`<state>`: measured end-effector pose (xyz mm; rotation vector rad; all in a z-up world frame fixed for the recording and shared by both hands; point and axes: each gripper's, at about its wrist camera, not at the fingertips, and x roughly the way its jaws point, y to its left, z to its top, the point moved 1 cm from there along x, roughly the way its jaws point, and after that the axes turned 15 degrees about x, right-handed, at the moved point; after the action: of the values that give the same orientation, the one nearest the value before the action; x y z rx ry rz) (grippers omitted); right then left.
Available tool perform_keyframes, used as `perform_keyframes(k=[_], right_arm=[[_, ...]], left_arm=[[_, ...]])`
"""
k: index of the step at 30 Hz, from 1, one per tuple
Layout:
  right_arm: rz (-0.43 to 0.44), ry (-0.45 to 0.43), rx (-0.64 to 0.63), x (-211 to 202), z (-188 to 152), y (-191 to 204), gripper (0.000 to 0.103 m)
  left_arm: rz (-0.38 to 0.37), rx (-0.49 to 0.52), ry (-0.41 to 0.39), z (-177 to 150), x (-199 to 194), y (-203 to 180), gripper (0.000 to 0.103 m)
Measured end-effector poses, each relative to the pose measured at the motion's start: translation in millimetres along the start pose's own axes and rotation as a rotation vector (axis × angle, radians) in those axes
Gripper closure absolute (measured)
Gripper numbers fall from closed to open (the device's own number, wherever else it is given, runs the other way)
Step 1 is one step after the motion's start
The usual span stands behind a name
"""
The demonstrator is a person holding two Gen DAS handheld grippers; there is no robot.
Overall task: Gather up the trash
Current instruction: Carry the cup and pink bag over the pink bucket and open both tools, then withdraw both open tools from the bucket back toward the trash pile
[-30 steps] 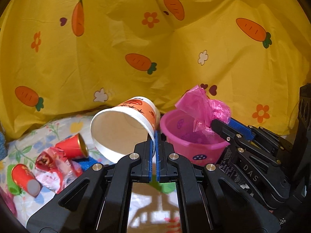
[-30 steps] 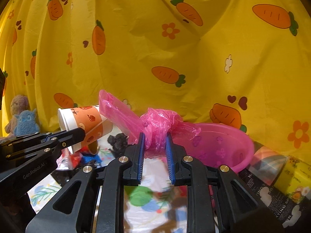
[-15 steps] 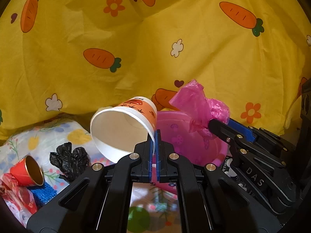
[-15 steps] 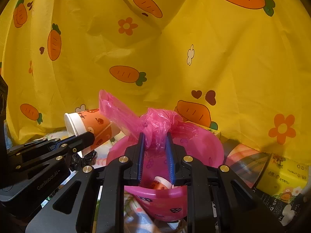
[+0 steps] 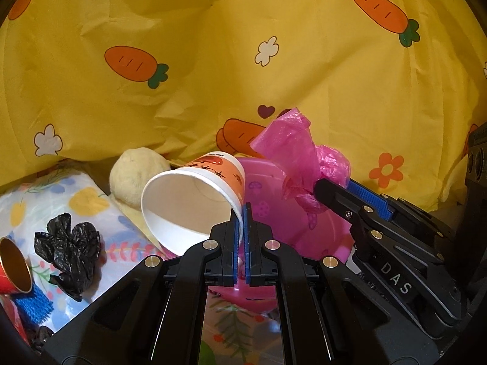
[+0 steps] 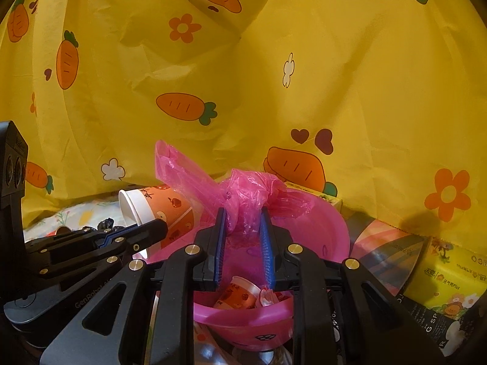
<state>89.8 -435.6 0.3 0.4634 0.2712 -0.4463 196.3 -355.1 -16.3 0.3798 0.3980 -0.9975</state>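
left gripper (image 5: 243, 213) pinched tight on paper cup (image 5: 194, 200) rim | right gripper (image 6: 243, 216) clamped on pink bag (image 6: 243, 197), both over pink basin (image 6: 322, 225) | tip: get the cup fully past the rim, then let go, bag after

A yellow cloth (image 5: 304, 76) printed with orange carrots, flowers and small hearts is hanging at the far side. The paper cup (image 5: 194, 203) is showing orange outside and white inside, beside a pink basin (image 6: 331, 228) and a crumpled pink plastic bag (image 6: 243, 200). A black bag (image 5: 68, 243) is lying on a floral white sheet (image 5: 91, 200), near a red cup (image 5: 12, 267) with a gold lining.
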Motion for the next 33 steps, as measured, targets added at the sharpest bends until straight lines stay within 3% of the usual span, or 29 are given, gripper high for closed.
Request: perform_keyframes(k=[23, 26, 28, 33], right_arm=[[0.002, 0.042, 0.028, 15, 2, -8, 0.078], [0.008, 0.046, 0.034, 15, 1, -9, 0.072], [0.019, 0.044, 0.04, 15, 1, -9, 0.066], [0.028, 0.031, 0.038, 10, 3, -8, 0.053]], left_arm=[[-0.083, -0.01, 0.056, -10, 20, -4, 0.097], [-0.064, -0.022, 0.061, -14, 17, 0, 0.077], [-0.037, -0.051, 0.054, -18, 13, 7, 0.048], [0.041, -0.116, 0.025, -27, -5, 25, 0.024]])
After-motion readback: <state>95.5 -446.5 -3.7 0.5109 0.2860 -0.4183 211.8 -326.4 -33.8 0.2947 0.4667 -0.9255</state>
